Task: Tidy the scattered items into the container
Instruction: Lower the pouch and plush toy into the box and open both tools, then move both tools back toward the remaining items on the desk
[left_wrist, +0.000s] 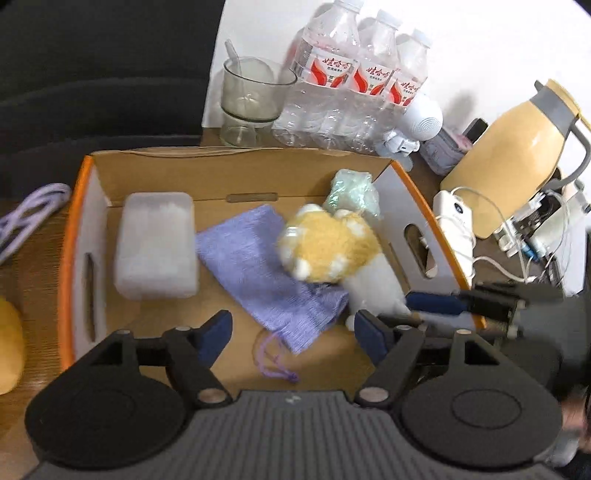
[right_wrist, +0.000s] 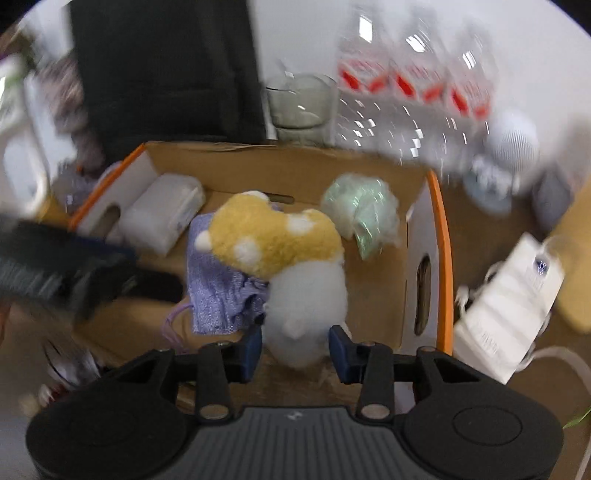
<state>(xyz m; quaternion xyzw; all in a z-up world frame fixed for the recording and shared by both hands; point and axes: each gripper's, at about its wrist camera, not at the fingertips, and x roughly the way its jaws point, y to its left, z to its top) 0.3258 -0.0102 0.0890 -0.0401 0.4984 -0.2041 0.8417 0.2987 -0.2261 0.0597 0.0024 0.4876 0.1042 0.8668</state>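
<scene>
An orange-edged cardboard box (left_wrist: 79, 229) holds a translucent white plastic case (left_wrist: 155, 243), a purple drawstring pouch (left_wrist: 266, 273) and a green wrapped bundle (left_wrist: 352, 194). A mushroom plush (right_wrist: 273, 240) with a yellow spotted cap lies partly on the pouch (right_wrist: 218, 291). Its white stem sits between the blue pads of my right gripper (right_wrist: 297, 349), which is shut on it. My left gripper (left_wrist: 291, 328) hangs open over the pouch's near end with nothing between its fingers. One blue finger (left_wrist: 432, 301) of the right gripper reaches in from the right, and the left gripper (right_wrist: 55, 266) shows as a blur in the right wrist view.
Behind the box stand a glass cup (left_wrist: 251, 96) and a pack of water bottles (left_wrist: 354, 77). A cream kettle (left_wrist: 517, 155), a white charger (left_wrist: 454, 229) and cables crowd the right. A purple cord (left_wrist: 26, 218) and a yellow object (left_wrist: 7, 343) lie left of the box.
</scene>
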